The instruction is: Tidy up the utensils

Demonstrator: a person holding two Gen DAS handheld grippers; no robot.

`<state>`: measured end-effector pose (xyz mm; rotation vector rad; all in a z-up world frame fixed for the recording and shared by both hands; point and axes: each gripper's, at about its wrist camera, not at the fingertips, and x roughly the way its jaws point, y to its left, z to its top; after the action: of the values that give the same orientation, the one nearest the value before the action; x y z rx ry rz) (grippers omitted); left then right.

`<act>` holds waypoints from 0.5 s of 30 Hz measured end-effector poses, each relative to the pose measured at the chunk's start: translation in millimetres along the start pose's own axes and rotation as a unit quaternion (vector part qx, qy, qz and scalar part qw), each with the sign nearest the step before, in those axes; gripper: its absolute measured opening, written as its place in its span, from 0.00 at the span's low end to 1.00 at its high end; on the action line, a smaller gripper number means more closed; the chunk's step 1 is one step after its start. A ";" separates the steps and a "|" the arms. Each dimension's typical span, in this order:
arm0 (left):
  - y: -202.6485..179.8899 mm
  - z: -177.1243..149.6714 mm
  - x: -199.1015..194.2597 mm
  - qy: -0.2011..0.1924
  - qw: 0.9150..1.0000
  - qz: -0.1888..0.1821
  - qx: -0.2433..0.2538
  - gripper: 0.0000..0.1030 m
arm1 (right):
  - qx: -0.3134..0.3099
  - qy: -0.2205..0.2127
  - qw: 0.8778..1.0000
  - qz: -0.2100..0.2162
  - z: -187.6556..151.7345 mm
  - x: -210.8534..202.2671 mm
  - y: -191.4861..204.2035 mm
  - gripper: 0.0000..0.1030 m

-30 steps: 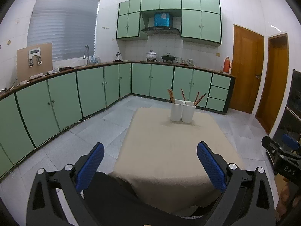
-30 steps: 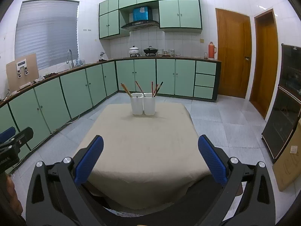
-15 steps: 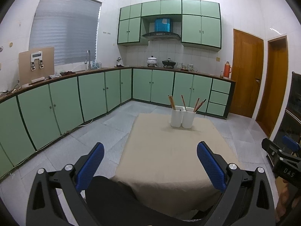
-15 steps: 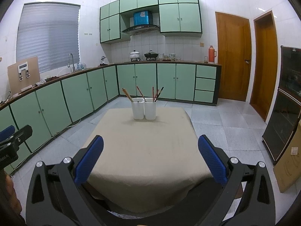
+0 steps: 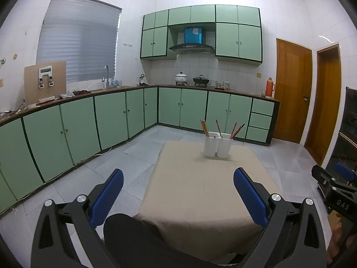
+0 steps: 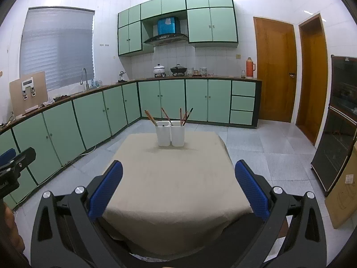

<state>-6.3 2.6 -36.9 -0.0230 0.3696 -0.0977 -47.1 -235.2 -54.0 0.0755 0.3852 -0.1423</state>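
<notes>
Left wrist view: left claw (image 5: 178,191) released, empty
Right claw (image 6: 178,184): released, empty
Chopsticks (image 6: 184,117): in two white holders (image 6: 170,136), far bench (image 6: 178,178) end, well ahead of both claws

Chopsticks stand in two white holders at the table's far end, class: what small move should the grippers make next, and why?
Probably bring the right gripper forward toward the chopsticks in the holders. Both it and the left gripper are open, empty and far short of them.
</notes>
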 end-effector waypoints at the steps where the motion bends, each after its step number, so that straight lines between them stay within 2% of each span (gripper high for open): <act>1: 0.0 0.1 -0.7 -0.002 1.000 -0.001 0.000 0.94 | 0.000 -0.001 1.000 0.000 -0.1 -0.8 -0.6 0.95; 15: -0.3 -0.1 -4.8 -0.006 1.000 0.003 0.001 0.94 | -0.001 -0.004 1.000 0.000 -1.8 -4.1 1.0 0.95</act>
<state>-10.8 2.7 -35.2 -0.0209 0.3575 -0.0914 -51.4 -233.5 -54.1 0.0736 0.3769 -0.1427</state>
